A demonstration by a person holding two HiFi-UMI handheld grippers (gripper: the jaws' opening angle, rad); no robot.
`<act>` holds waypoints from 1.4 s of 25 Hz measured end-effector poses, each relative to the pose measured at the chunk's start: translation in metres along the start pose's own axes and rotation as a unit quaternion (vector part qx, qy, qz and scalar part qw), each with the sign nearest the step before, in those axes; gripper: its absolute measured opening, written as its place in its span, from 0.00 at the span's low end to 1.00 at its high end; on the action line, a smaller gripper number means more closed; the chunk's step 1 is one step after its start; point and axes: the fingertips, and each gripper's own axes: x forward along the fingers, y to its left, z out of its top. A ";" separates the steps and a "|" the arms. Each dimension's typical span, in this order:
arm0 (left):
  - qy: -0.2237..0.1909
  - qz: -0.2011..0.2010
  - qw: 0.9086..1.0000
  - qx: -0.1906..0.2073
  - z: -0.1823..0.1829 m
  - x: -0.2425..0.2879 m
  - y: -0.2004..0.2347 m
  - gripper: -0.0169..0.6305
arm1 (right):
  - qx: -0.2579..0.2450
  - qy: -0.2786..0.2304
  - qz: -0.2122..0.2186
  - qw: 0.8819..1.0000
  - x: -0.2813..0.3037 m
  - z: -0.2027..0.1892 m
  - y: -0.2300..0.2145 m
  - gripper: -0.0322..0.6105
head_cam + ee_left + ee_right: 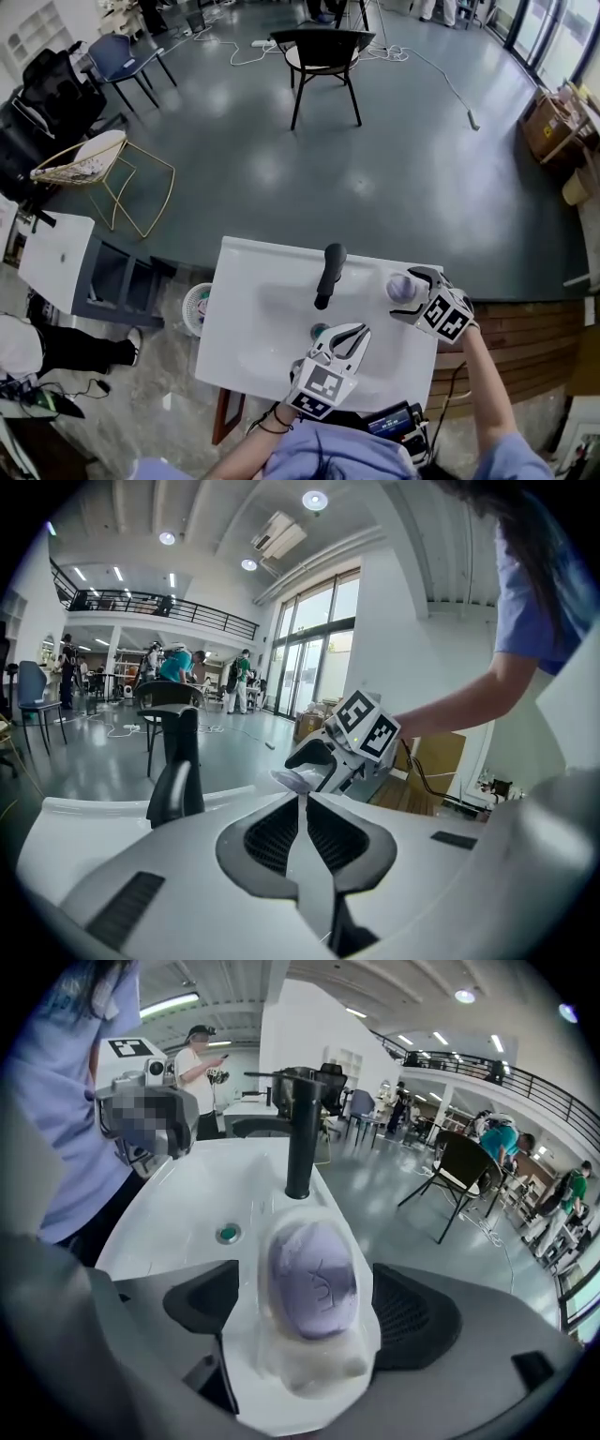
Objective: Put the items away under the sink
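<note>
Soap bar [314, 1279] lies between the jaws of your right gripper [417, 291], cradled in a soap dish [309, 1363] on the back right corner of the sink [253, 319], just right of the faucet [330, 272]. Jaws stand wide, one on each side of the dish. Whether the pads touch the dish wall can't be made out, and nothing looks squeezed. Your right forearm [487, 384] reaches in from the sink's right edge, gripper pitched steeply down onto the corner, marker cube [442, 317] facing up. Your left gripper [302, 803] hangs over the near side of the basin, tilted only slightly down, aimed past the faucet toward the right gripper; its jaws meet along a thin seam with nothing between them. Soap: lilac, smooth rounded oval, an embossed mark on its top face. Dish: frosted, translucent whitish plastic, oval, with a raised lip around the bar. Sink: glossy white, rectangular slab with a shallow basin and a small round drain [228, 1233] with a greenish centre. Faucet: matte black, straight upright column with a lever on top. Gripper bodies: white shells, with dark ribbed pads on the inner faces of the jaws.
</note>
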 end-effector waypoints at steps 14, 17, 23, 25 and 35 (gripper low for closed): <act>0.006 0.011 1.000 -0.017 -0.008 -0.001 0.009 0.07 | -0.001 0.046 0.041 0.998 0.042 -0.012 -0.002 0.74; 0.007 0.016 1.000 -0.019 -0.011 -0.003 0.011 0.07 | -0.008 0.036 0.043 0.998 0.049 -0.014 -0.001 0.74; 0.008 0.029 0.999 -0.021 -0.014 -0.006 0.016 0.07 | -0.018 0.040 0.036 0.998 0.050 -0.017 -0.001 0.74; 0.006 0.030 0.999 -0.023 -0.013 -0.008 0.017 0.07 | -0.014 0.039 0.029 0.999 0.049 -0.016 -0.002 0.74; 0.004 0.044 0.999 -0.026 -0.015 -0.022 0.013 0.07 | 0.028 0.036 0.010 0.999 0.044 -0.014 0.014 0.74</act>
